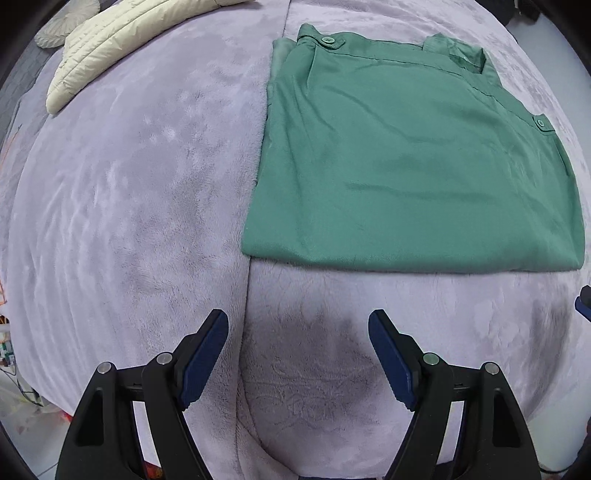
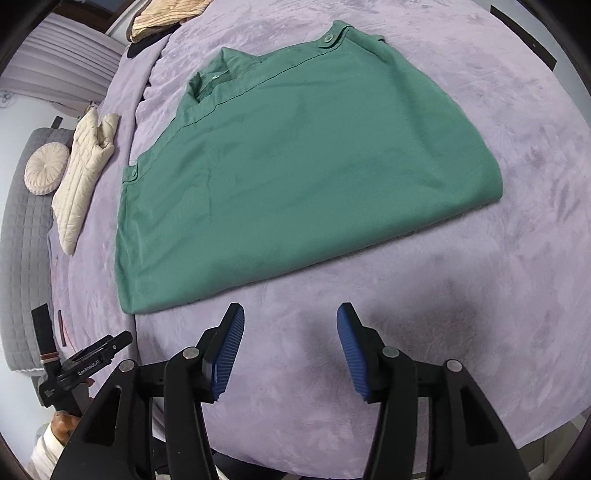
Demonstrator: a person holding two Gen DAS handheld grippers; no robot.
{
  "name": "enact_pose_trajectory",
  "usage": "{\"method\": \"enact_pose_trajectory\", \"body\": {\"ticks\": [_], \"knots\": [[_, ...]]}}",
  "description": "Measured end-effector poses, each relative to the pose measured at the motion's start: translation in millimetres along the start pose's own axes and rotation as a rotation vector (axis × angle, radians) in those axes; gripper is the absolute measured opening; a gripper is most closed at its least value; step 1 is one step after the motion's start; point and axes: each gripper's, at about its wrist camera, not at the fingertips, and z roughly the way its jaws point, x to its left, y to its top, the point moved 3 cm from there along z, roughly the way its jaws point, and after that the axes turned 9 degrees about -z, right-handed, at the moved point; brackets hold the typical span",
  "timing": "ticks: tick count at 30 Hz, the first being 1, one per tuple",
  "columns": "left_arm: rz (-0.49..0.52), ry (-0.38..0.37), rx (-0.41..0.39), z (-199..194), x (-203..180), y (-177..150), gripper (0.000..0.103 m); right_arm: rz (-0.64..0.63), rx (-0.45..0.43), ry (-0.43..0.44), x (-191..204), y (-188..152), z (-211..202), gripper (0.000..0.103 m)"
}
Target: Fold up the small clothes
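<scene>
Lying flat and folded on the purple blanket (image 2: 480, 258), the green shirt (image 2: 295, 166) is looking nearly done, with the left gripper (image 1: 298, 332) and right gripper (image 2: 290, 325) both hanging empty and wide apart, probably needing one more fold.

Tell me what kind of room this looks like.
Probably a bedroom: a green shirt lies folded on a wide plush lilac blanket, with a round cushion against a grey quilted headboard.

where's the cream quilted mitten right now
In the left wrist view the cream quilted mitten lies at the top left of the purple blanket, apart from the folded green shirt, beside a round cushion.
</scene>
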Motion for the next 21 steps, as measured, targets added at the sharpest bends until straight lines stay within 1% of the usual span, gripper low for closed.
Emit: {"method": "enact_pose_trajectory", "body": {"ticks": [3, 4, 5, 6, 10, 12, 13, 18, 21], "knots": [[-0.004, -0.003, -0.004, -7.6, -4.4, -16.4, 0.079, -0.010, 0.008, 0.007, 14.1, -7.0, 2.0, 0.058], [-0.007, -0.010, -0.002, -8.8, -3.7, -20.9, 0.083, -0.012, 0.011, 0.006, 18.0, -9.0, 2.5, 0.060], [-0.009, -0.019, 0.006, -12.9, -4.8, -19.2, 0.098, -0.012, 0.013, 0.004, 22.3, -11.7, 2.8, 0.060], [-0.012, -0.028, 0.008, -12.1, -3.4, -19.3, 0.103, -0.012, 0.014, 0.002, 25.3, -14.0, 2.9, 0.060], [-0.005, -0.024, 0.000, -19.5, -2.7, -32.1, 0.103, -0.018, 0.027, -0.007, 36.7, -22.4, 4.4, 0.060], [-0.013, -0.023, -0.009, -22.9, -1.8, -36.1, 0.103, -0.027, 0.042, -0.012, 42.0, -25.7, 7.4, 0.067], [-0.019, -0.025, -0.010, -21.0, -1.0, -35.2, 0.103, -0.032, 0.047, -0.014, 44.8, -27.0, 8.9, 0.073], [-0.060, -0.036, -0.034, -27.6, 12.6, -30.5, 0.103, -0.073, 0.066, -0.024, 61.2, -26.9, 14.9, 0.073], [-0.109, -0.056, -0.009, -23.4, 24.8, -25.8, 0.103, -0.100, 0.073, -0.030, 72.7, -26.8, 18.1, 0.073]]}}
